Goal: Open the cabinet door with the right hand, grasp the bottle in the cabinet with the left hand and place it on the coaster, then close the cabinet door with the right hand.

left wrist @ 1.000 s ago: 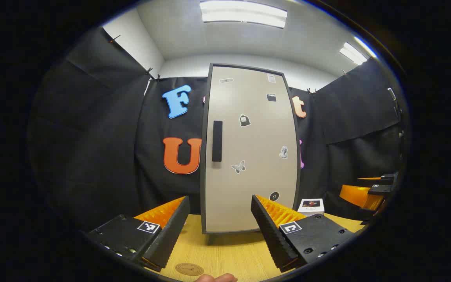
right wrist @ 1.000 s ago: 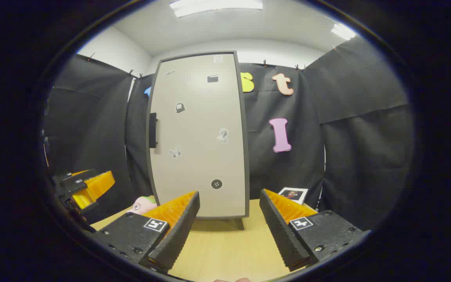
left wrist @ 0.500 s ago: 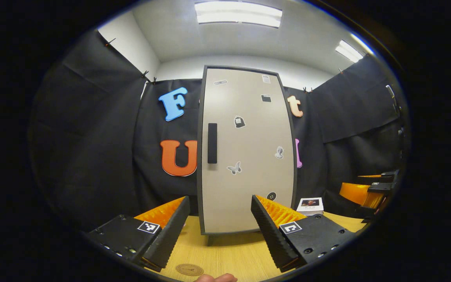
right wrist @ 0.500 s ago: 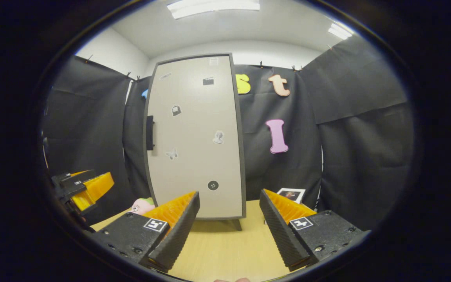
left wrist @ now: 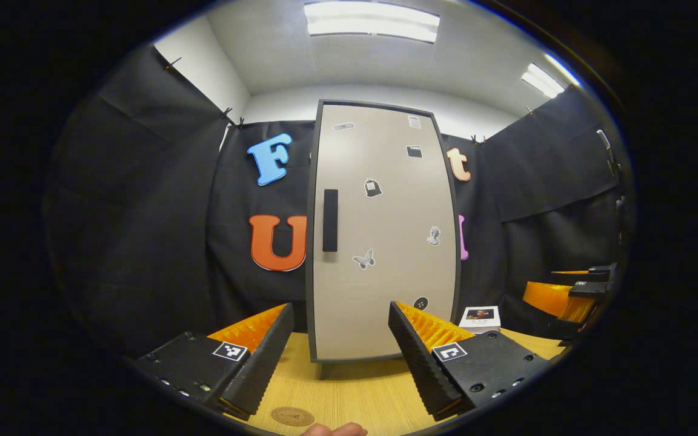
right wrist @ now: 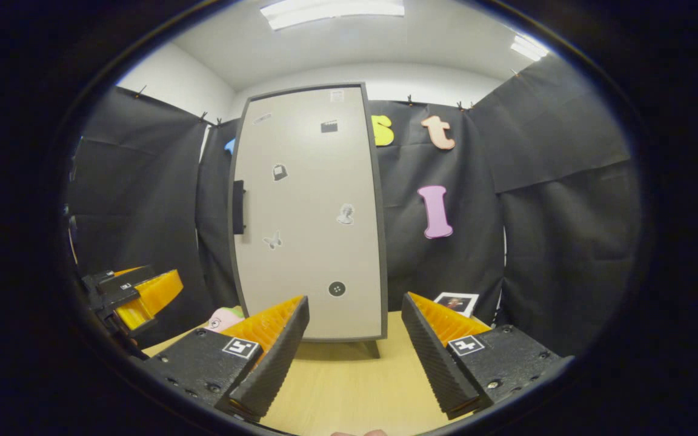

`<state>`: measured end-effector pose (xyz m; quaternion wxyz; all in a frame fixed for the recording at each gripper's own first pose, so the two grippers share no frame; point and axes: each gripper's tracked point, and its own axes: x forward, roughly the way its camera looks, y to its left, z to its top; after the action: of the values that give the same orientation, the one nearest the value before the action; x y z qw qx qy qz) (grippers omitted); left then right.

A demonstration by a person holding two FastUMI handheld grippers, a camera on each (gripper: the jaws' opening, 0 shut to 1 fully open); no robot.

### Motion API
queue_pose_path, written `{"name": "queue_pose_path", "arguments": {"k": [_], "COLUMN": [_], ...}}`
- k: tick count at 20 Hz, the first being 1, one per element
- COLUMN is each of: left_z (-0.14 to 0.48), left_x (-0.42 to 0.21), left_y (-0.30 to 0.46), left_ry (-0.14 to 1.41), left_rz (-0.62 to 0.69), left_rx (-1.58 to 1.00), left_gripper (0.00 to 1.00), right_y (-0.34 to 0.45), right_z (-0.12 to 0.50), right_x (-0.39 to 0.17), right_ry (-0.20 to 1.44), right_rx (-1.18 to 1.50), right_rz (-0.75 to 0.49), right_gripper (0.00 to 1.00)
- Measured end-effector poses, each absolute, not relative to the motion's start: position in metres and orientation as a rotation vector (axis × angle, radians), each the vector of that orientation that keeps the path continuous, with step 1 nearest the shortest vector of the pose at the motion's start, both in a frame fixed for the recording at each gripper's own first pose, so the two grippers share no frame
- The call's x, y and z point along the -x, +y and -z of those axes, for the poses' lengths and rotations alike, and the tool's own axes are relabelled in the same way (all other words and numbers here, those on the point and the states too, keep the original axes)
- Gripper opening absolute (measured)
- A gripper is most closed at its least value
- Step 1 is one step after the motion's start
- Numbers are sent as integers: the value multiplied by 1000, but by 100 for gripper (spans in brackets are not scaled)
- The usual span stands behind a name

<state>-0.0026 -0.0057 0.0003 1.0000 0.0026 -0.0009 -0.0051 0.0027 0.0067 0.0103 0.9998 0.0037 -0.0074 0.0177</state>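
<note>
Grey-beige and tall, the cabinet door (left wrist: 385,242) stands shut on the wooden table (left wrist: 355,393), so the bottle named in the task is presumably behind it and cannot be seen. The step in hand is judged to be the opening of the door by the right gripper (right wrist: 355,357), whose fingers stand wide apart and hold nothing, hanging over the table well short of the door. To do it well, that gripper would need to cross toward the door's left edge, where the dark upright handle (right wrist: 239,207) sits at mid-height, take the handle between both fingers squarely, and pull along the hinge's arc rather than straight back, so the light cabinet does not slide on its feet. The left gripper (left wrist: 343,357) also has its fingers spread and empty; it is best kept clear of the door's swing until the opening is wide enough to reach in. Near the table's front edge lies the small round coaster (left wrist: 292,416), where the bottle is to go.

Against the frame half a second back, little differs: the door sits slightly further right in both views, suggesting small drifts of both hands, and the grippers' spread is unchanged.
</note>
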Motion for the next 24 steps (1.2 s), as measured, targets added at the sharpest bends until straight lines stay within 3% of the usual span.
{"name": "queue_pose_path", "arguments": {"k": [14,17,21,23,24], "left_z": [10,16,20,21,22], "left_x": [23,31,37,39,39], "left_y": [3,8,14,16,18], "left_ry": [34,41,48,54,55], "left_rz": [-19,-33,-52,-58,-63], "left_rx": [-16,-25,-23,-19,-21], "left_gripper": [95,95,95,95,95], "right_y": [123,160,199,218,227], "right_z": [-73,-85,-96,-101,-104], "right_x": [-104,-132,-163,-177,-183], "right_ry": [20,15,-9,-21,-23], "right_rx": [6,5,20,19,24], "right_rz": [-357,-422,-458,-476,-484], "right_gripper": [95,98,94,99,94]}}
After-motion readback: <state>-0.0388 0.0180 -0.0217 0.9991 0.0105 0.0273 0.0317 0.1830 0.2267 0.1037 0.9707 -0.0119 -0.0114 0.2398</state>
